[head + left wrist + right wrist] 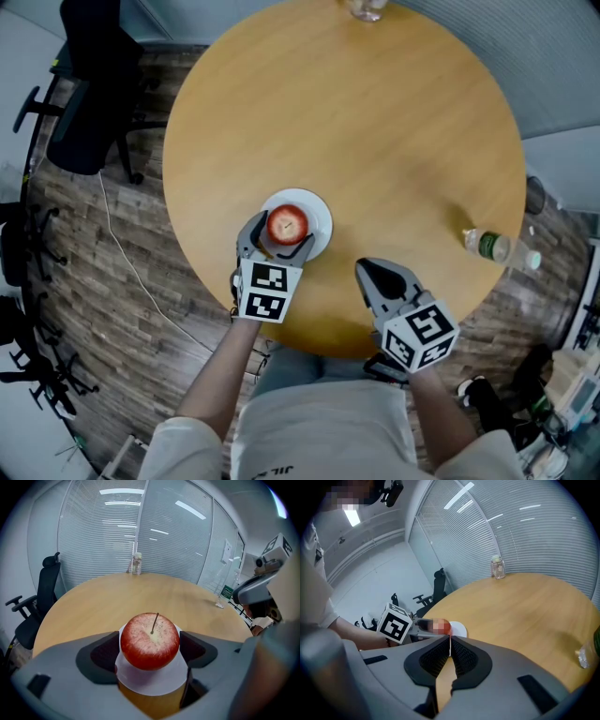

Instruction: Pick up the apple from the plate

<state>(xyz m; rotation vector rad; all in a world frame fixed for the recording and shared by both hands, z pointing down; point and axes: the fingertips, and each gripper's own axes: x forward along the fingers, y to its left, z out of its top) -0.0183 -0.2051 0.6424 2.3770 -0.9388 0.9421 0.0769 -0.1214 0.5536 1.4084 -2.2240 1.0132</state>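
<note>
Although the apple [150,641] has not left its plate [150,684], the approach looks all but complete, and by my judgement only the squeeze and the lift remain. Nearest the person, both forearms extend side by side over the near edge of the round tabletop [394,141]. The right tool [380,274] hangs just inside that near edge, angled down toward the wood. Its jaws are closed tip to tip with nothing between them, and it sits well apart from the plate, so it seems to have no part in this step. A little farther in and to the left, the left tool [284,231] tilts downward over the plate's near side, its marker cube toward the person. Its jaws stand wide apart with the apple squarely between them. In the left gripper view the dark pads [104,652] flank the fruit at its widest part, stem up and very close on both sides, yet nothing shows them pressing on it. The white plate sits close to the near-left edge of the tabletop, with the apple resting at its middle. Farther off, a plastic bottle [489,246] lies by the right edge, and a glass jar [366,7] stands at the far edge.
</note>
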